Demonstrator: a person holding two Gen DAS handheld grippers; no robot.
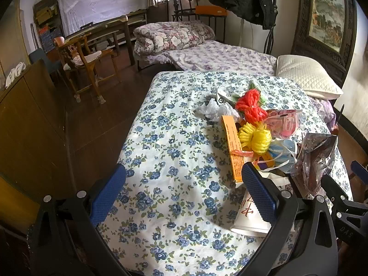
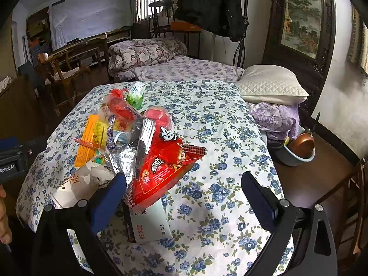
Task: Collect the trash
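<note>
We hold both grippers low over the near end of the bed [image 1: 174, 151], whose quilt is white cotton printed with small blue flowers. The left gripper [image 1: 184, 191] is spread wide with nothing between its blue, ribbed pads; the right gripper [image 2: 184, 197] is spread just as wide and also empty, its left pad just beside the edge of the red snack bag [image 2: 161, 168].

The trash lies in one loose heap on the quilt: the glossy red snack bag with a silvery foil lining [image 2: 131, 158], a flat orange carton [image 1: 232, 149], a yellow plastic-string pompom [image 1: 254, 138] and a red one [image 1: 249, 105], a crumpled clear plastic bag [image 1: 210, 110], a white paper bag [image 2: 80, 184] with writing on it, and a pale card-like packet [image 2: 149, 223] lying partly under the snack bag.

We judge the step in hand to be the first pick, with nothing yet collected. The snack bag is nearest the right gripper — it is thin and crinkly, so we would close on a raised fold rather than press flat into the soft quilt, which could pinch the cloth too. The stiff carton should take a grasp across its narrow sides. No bin shows in either view, so we cannot tell where the trash should go.
</note>
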